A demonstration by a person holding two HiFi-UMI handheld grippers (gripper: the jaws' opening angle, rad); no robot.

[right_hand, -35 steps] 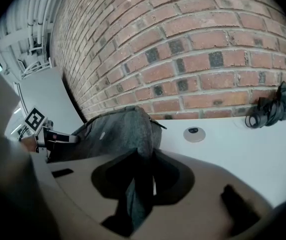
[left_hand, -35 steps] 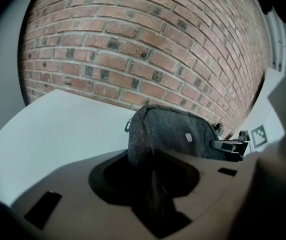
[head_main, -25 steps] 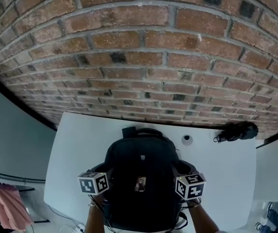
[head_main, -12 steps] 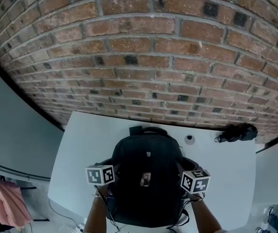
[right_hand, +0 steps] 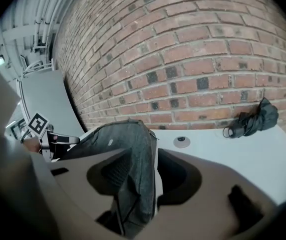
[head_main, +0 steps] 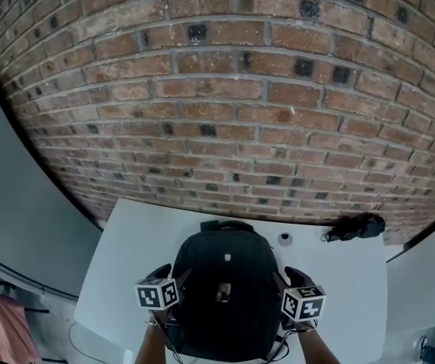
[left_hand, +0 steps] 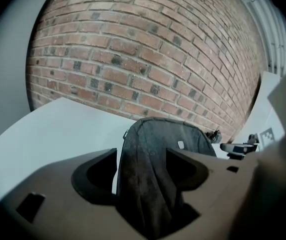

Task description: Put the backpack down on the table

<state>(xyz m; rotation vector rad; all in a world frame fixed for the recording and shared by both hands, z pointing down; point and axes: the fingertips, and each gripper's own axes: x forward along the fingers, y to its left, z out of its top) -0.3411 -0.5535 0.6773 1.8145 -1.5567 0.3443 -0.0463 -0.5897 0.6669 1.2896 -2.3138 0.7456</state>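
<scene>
My left tongs (left_hand: 142, 169) and right tongs (right_hand: 138, 166), jaws just opening, straddle backpack (head_main: 221, 279) fabric; a snag could pull it off desk (head_main: 133, 241).

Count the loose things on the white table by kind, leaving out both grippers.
black backpack: 1
small round disc: 1
black bundle, perhaps a folded umbrella: 1
Total: 3
</scene>
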